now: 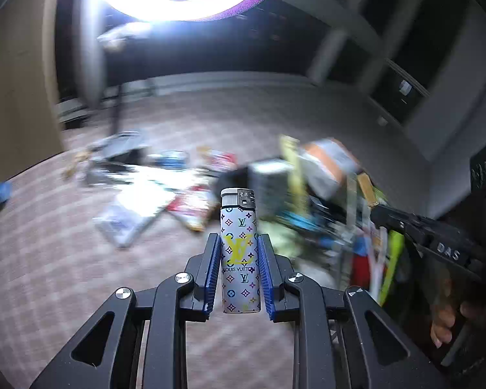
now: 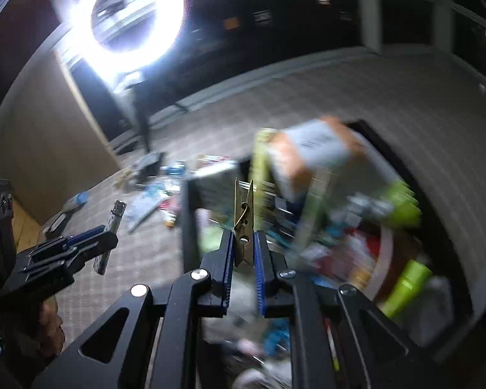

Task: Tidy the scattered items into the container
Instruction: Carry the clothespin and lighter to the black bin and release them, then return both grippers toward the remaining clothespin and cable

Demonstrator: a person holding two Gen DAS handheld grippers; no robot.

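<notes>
1. The carpeted floor (image 1: 48, 259), patterned in a pale check, filled most of both views; everything beyond the grippers was smeared by blur.
2. A bright ring light (image 2: 129, 22) glared at about eleven o'clock in the right wrist view and at twelve o'clock in the left wrist view.
3. The container (image 2: 447, 201), a dark-rimmed open box, sat from about one to five o'clock in the right wrist view. It was already crowded with things: a white and orange box (image 2: 314, 152) on top, lime-green pieces and red and blue scraps below, none sharp enough to name.
4. The scattered items (image 1: 152, 194) lay on the carpet at about ten o'clock of the left gripper, well apart from the container: packets, papers and small boxes, too blurred to tell one from another.
5. The left gripper (image 1: 239, 278) had its blue ribbed pads drawn in narrow, pressing both sides of a lighter (image 1: 239, 253). The lighter stood upright between them, white with a coloured monogram print, its metal top above the fingertips.
6. The right gripper (image 2: 244, 253) was nearly closed, clamped on a wooden clothespin (image 2: 243, 223). The clothespin stood upright, its spring showing above the pads, in front of the container's near left edge.
7. In the right wrist view the left gripper appeared at nine o'clock, with the lighter tilted in it, over bare carpet left of the container.
8. A hand (image 1: 444, 324) gripped the right gripper's handle at four o'clock in the left wrist view.
</notes>
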